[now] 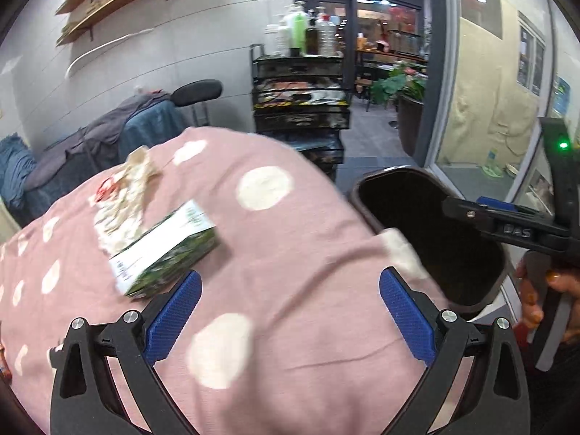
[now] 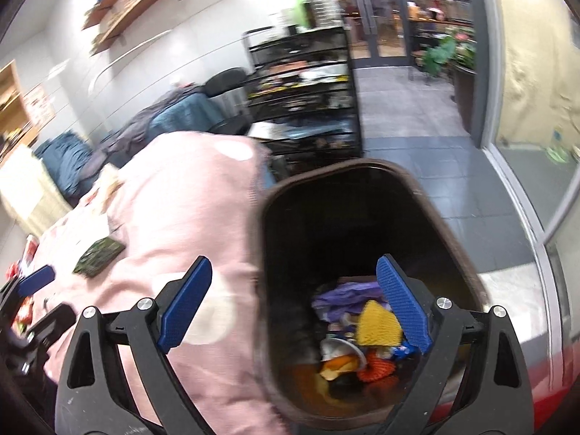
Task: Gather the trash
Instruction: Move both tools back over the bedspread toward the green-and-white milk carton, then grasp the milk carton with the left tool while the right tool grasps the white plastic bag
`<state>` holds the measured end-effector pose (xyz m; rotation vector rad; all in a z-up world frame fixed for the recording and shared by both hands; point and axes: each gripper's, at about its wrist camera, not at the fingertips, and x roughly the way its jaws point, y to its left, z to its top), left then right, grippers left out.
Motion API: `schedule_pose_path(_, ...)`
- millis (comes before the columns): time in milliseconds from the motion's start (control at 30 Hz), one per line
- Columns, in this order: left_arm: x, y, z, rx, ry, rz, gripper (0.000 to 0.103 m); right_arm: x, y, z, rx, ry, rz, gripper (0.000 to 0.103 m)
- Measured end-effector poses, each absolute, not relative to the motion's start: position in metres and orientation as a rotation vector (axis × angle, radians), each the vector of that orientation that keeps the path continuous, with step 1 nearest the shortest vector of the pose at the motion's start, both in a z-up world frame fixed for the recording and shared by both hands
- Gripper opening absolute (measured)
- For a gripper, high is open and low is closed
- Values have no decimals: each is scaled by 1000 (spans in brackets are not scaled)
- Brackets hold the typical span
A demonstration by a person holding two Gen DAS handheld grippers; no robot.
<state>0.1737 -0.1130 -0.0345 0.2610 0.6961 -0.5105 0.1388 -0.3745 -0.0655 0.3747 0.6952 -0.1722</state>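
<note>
Trash point(image 2: 357, 330) deep in bin point(image 2: 449, 195), part-hidden behind right gripper point(image 2: 294, 304).

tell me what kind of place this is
Probably a small beauty or massage salon: a treatment bed under a pink dotted cover, a black trolley topped with lotion bottles, and a glass shopfront door.

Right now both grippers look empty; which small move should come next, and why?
Probably move the open left gripper forward-left to the green-and-white cardboard box lying on the pink dotted cloth. Nothing is between its blue pads, the box sits just ahead, and the dark brown bin already holds other trash.
</note>
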Motion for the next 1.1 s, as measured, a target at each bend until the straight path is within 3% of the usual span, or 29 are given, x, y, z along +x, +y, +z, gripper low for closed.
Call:
schedule_pose_path(333,234,-49,-46,319,765,-417,98,173,-316,-54,294,707,-7,92)
schedule_pose_path(733,299,-75,-76,594,870,-504,97,203,-283,-51,243,736,52,93)
schedule_pose_path(833,309,-84,-88,641,894,-515,87,209,-281,-50,241,741,60,93)
schedule_pose_path(867,311,-85,-91,648,903,-515,79,211,-280,-50,238,741,60,93)
schedule_pose_path(967,310,-87,-97,663,899,-515,66,219,-277,-50,227,743,63,93)
schedule_pose_path(1100,296,-83,-89,641,837,-469,60,229,-273,-52,226,754,77,93)
